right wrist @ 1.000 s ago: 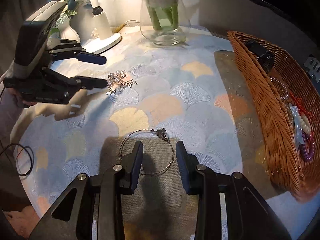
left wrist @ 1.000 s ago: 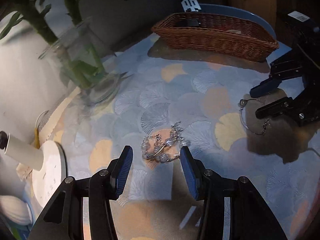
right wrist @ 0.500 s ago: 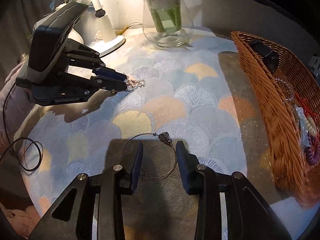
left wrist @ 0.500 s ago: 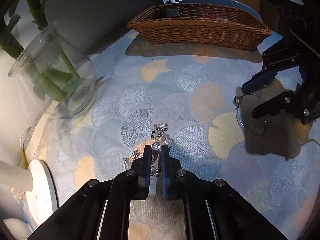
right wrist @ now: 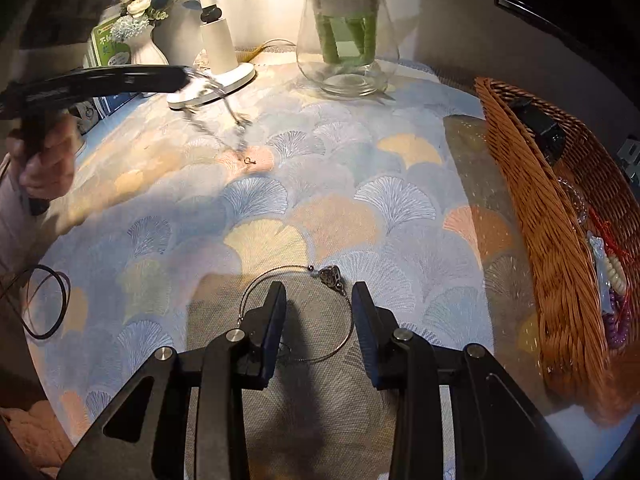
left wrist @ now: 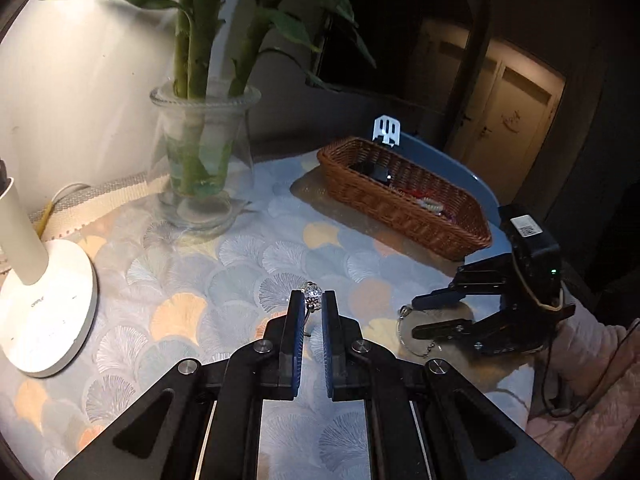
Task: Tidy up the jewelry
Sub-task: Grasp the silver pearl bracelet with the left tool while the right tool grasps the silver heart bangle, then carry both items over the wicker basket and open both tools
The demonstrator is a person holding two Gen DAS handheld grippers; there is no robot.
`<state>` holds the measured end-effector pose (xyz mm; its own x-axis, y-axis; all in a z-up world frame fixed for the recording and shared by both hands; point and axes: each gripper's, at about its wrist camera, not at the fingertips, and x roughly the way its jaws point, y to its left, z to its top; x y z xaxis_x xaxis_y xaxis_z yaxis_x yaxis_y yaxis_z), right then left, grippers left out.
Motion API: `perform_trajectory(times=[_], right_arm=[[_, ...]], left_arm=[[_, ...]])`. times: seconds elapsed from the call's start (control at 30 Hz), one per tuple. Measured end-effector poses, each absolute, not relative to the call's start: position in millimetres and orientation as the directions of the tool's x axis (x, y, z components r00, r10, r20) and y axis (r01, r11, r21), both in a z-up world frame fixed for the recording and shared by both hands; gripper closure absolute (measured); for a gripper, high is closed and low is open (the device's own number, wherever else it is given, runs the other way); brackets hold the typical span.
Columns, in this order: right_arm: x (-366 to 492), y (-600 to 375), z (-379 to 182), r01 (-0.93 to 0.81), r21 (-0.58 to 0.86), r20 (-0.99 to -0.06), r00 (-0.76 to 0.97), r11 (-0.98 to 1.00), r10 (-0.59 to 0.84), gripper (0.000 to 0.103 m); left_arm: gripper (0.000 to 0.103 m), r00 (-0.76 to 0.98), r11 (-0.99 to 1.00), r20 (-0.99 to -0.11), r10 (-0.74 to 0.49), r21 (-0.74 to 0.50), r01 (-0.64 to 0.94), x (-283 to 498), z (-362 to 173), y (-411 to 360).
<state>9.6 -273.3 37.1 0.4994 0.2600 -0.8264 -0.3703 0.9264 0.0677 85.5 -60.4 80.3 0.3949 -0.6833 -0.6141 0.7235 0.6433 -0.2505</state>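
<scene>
A crystal bead bracelet [left wrist: 312, 295] is pinched between the tips of the left gripper [left wrist: 311, 304], whose two blue-padded fingers [left wrist: 297, 332] are drawn nearly together around it. In the right wrist view the same bracelet [right wrist: 224, 120] hangs blurred from that gripper [right wrist: 182, 76], lifted off the table, with its chain drooping and its small clasp end close to the cloth below. A hand [right wrist: 44, 156] holds the gripper's handle at the left edge of that view.

The right gripper [right wrist: 320, 300] points down at the table with its fingers [right wrist: 276, 312] held moderately apart, gripping nothing. A thin wire bangle [right wrist: 312, 320] with a small metal charm lies flat on the cloth under and between those fingers, its charm just beyond the fingertips. From the left wrist view that gripper [left wrist: 416, 314] sits off to the right of the left fingers, with the bangle [left wrist: 408, 332] beneath it.

A long wicker basket [left wrist: 400, 200] stands beyond and to the right of the left fingers, well apart from them; it holds a dark object and some beaded pieces, and in the right wrist view the basket [right wrist: 552, 240] lies to the right of the right fingers.

A glass vase [left wrist: 202, 168] with green bamboo stalks stands beyond and to the left of the left fingers, and a white lamp base [left wrist: 48, 304] sits farther left. All rest on a tablecloth [left wrist: 240, 264] printed with fan-shaped leaves in blue, yellow and peach.
</scene>
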Motion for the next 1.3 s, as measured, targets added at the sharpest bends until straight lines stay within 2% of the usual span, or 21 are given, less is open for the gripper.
perform_trajectory(times=[0.2,0.23,0.27,0.3,0.33,0.63,0.87,1.13,1.3], right_arm=[[22.6,-263.6,35.0,-0.38,0.011,-0.831,0.51,0.925,0.22,0.067],[21.3,-262.8,34.9,-0.382,0.01,-0.831,0.511,0.924,0.22,0.071],[19.2,-262.3,35.3,-0.388,0.01,-0.829,0.512,0.922,0.224,0.085],[16.8,-262.2,35.5,-0.389,0.007,-0.828,0.514,0.921,0.223,0.091],[14.8,-262.3,35.5,-0.384,-0.001,-0.827,0.519,0.924,0.215,0.092],[-17.0,-266.6,48.8,-0.333,0.041,-0.807,0.544,0.942,0.228,0.093],[-45.8,-291.0,106.6,-0.299,0.087,-0.705,0.655,0.95,0.271,0.093],[-53.5,-366.6,167.0,-0.16,0.138,-0.582,0.785,0.977,0.211,0.093],[-47.9,-426.8,177.3,-0.046,0.21,-0.56,0.814,0.977,0.158,0.093]], left_arm=[[0.095,0.421,0.663,-0.609,-0.673,-0.244,0.707,68.6,89.9,-46.7],[0.095,0.425,0.668,-0.612,-0.667,-0.239,0.704,67.0,88.9,-47.3],[0.095,0.429,0.672,-0.613,-0.664,-0.237,0.701,64.6,89.4,-45.7],[0.095,0.429,0.673,-0.612,-0.664,-0.238,0.7,62.9,88.9,-45.1],[0.095,0.428,0.673,-0.612,-0.665,-0.242,0.699,61.7,88.5,-43.5],[0.095,0.412,0.654,-0.605,-0.682,-0.252,0.713,52.4,96.1,-49.1],[0.095,0.4,0.602,-0.555,-0.729,-0.241,0.762,40.5,129.4,-69.4],[0.095,0.372,0.522,-0.507,-0.777,-0.19,0.831,36.2,169.7,-137.4],[0.095,0.344,0.479,-0.477,-0.809,-0.195,0.856,43.0,184.9,-199.5]])
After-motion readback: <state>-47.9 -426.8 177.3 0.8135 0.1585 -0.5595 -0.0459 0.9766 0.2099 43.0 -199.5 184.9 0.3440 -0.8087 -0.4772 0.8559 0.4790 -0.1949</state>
